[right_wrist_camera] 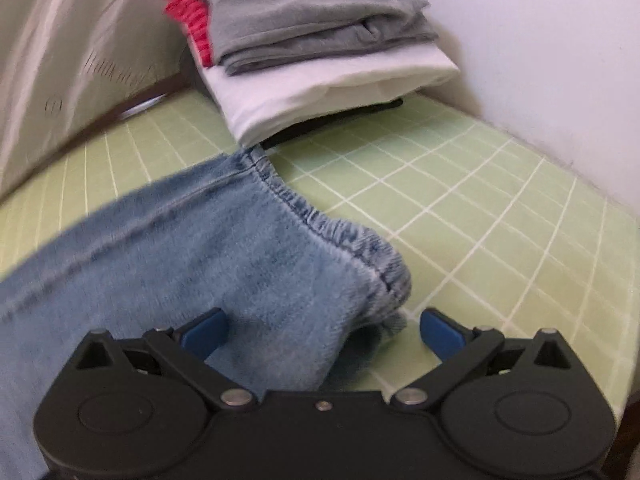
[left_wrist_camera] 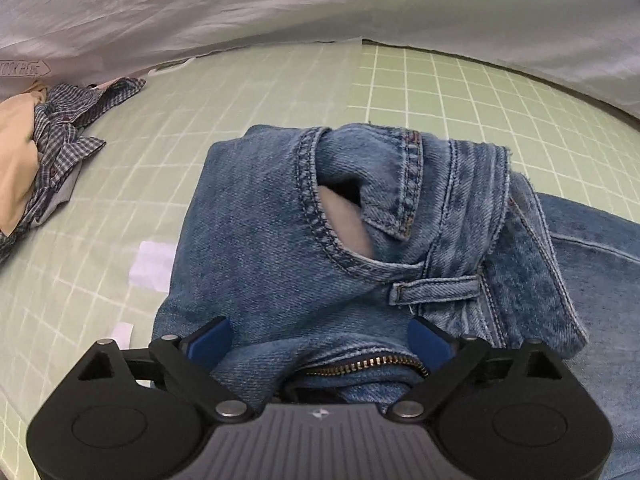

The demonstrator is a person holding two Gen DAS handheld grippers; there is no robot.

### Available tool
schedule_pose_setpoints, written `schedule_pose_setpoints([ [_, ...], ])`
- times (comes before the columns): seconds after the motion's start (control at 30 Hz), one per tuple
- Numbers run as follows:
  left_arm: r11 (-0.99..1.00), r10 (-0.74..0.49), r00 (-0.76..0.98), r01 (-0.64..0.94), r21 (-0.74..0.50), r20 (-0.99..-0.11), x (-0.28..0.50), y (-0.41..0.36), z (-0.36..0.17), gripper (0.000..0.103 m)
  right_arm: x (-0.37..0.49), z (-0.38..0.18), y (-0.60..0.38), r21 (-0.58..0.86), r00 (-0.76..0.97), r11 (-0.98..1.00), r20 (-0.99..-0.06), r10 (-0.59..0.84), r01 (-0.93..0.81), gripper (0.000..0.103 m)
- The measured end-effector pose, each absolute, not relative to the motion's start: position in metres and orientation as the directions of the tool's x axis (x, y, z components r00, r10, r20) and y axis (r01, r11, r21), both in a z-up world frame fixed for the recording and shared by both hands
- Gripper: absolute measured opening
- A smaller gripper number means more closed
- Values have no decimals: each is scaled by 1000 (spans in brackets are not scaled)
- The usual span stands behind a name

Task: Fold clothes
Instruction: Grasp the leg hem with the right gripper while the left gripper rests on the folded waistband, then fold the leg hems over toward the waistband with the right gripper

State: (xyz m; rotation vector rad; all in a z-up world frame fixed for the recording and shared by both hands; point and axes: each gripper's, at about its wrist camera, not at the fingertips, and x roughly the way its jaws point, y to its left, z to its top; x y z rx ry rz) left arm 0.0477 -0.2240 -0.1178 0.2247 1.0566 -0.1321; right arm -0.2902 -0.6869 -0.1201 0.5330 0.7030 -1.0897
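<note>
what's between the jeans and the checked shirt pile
Bare green grid mat, apart from a white paper slip beside the jeans; the checked shirt lies apart. Left wrist view.

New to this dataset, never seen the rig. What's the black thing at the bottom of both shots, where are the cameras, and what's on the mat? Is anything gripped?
No robot arm here: a person holds a two-finger gripper in each hand, each with a fisheye camera looking along its fingers. The black body with blue pads is the gripper itself.

Left wrist view: the left gripper hangs open over the waist of the jeans, zipper between the pads, not pinched. A crumpled checked shirt lies far left.

Right wrist view: the right gripper is open over a leg hem of the jeans, not gripping. Behind sits a folded stack.

Everything lies on a green grid mat.
</note>
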Motion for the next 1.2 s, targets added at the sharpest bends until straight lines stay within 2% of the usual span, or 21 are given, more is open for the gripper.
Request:
schedule_pose_setpoints([
  [0.2, 971, 15, 474, 203, 126, -881, 52, -223, -119, 100, -278, -121, -693, 52, 323, 425, -736, -595, 903, 103],
  [0.27, 971, 16, 473, 202, 126, -881, 52, -223, -119, 100, -276, -119, -694, 53, 326, 434, -744, -584, 899, 99],
  [0.3, 972, 16, 474, 201, 126, -880, 52, -223, -119, 100, -276, -117, -693, 59, 343, 453, -740, -578, 890, 85],
  [0.33, 972, 15, 475, 200, 125, -880, 52, -223, -119, 100, -275, -114, -691, 63, 371, 486, -734, -569, 872, 64],
  [0.37, 972, 15, 476, 200, 125, -879, 51, -223, -120, 100, -274, -112, -690, 74, 400, 518, -732, -552, 852, 51],
  [0.4, 972, 14, 477, 200, 124, -879, 51, -223, -120, 100, -272, -110, -689, 97, 428, 543, -734, -527, 834, 29],
  [0.43, 972, 14, 479, 199, 124, -878, 51, -223, -120, 100, -269, -108, -688, 113, 439, 549, -740, -510, 828, 27],
  [0.6, 971, -10, 467, 215, 103, -884, 53, -219, -118, 100, -249, -98, -675, -6, 400, 604, -743, -536, 797, 24],
  [0.73, 967, -44, 454, 242, 75, -890, 57, -214, -111, 99, -244, -71, -667, 68, 473, 609, -699, -536, 790, 24],
  [0.97, 959, -166, 488, 284, -24, -857, 45, -190, -84, 99, -200, -29, -619, 38, 577, 712, -616, -536, 701, 24],
  [1.1, 953, -191, 501, 301, -37, -844, 41, -175, -76, 99, -161, -21, -572, 34, 651, 794, -593, -473, 607, 24],
  [1.2, 951, -192, 500, 307, -35, -845, 42, -164, -79, 100, -132, -30, -526, 41, 692, 863, -617, -375, 504, 24],
])
